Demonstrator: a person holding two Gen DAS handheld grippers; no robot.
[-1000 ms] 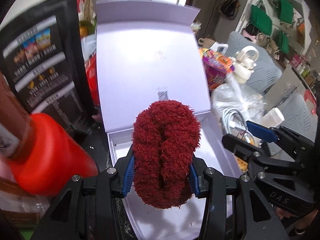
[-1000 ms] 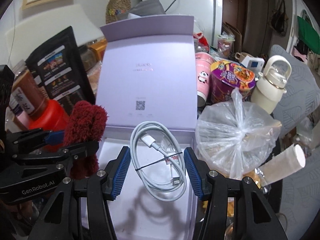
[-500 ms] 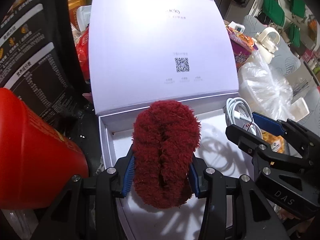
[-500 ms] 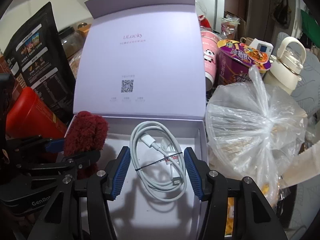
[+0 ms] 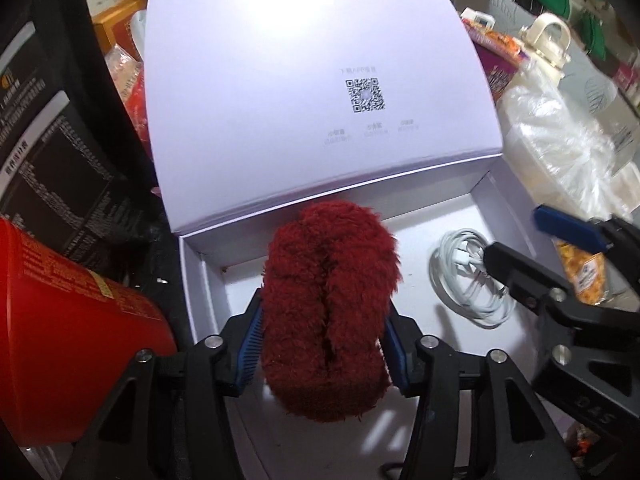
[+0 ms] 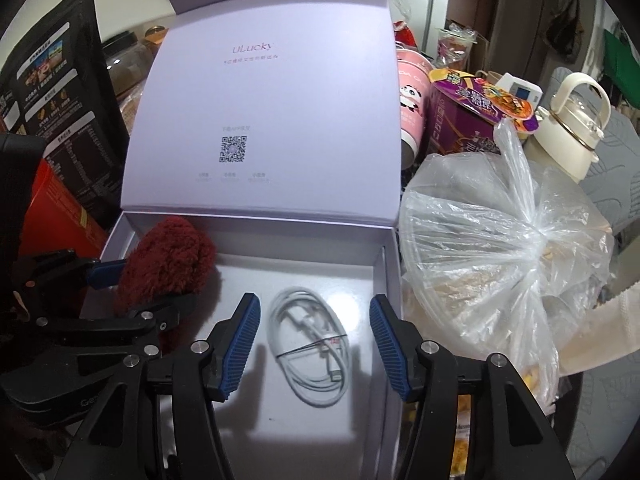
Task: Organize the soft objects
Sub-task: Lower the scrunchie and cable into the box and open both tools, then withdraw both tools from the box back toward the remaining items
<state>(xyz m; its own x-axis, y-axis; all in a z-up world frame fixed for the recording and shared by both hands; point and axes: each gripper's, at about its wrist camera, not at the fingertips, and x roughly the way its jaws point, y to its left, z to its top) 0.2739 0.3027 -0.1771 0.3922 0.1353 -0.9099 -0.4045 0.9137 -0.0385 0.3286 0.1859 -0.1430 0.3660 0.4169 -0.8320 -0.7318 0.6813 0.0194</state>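
A dark red fuzzy soft thing [image 5: 330,308] sits low in the left half of the open lilac box [image 5: 192,280]. My left gripper [image 5: 322,320] is around it. Its jaws are opening, and the blue pads still touch the fuzz on both sides. In the right wrist view the fuzzy thing [image 6: 168,260] rests by the box's left wall, with the left gripper [image 6: 140,288] on it. A coiled white cable [image 6: 310,344] lies on the box floor [image 6: 360,280]. My right gripper [image 6: 313,300] straddles it, its jaws opening and its pads clear of the cable.
The box lid [image 6: 272,120] stands upright behind. A red canister [image 5: 68,340] and a black bag [image 5: 60,140] crowd the left side. A clear plastic bag [image 6: 500,240], a purple noodle cup [image 6: 468,120], a pink cup [image 6: 412,104] and a cream bottle [image 6: 572,128] stand to the right.
Both grippers came down into the box. The right gripper's pads spread off the cable, which now lies on the floor. The left pads stand slightly wider around the fuzzy thing.
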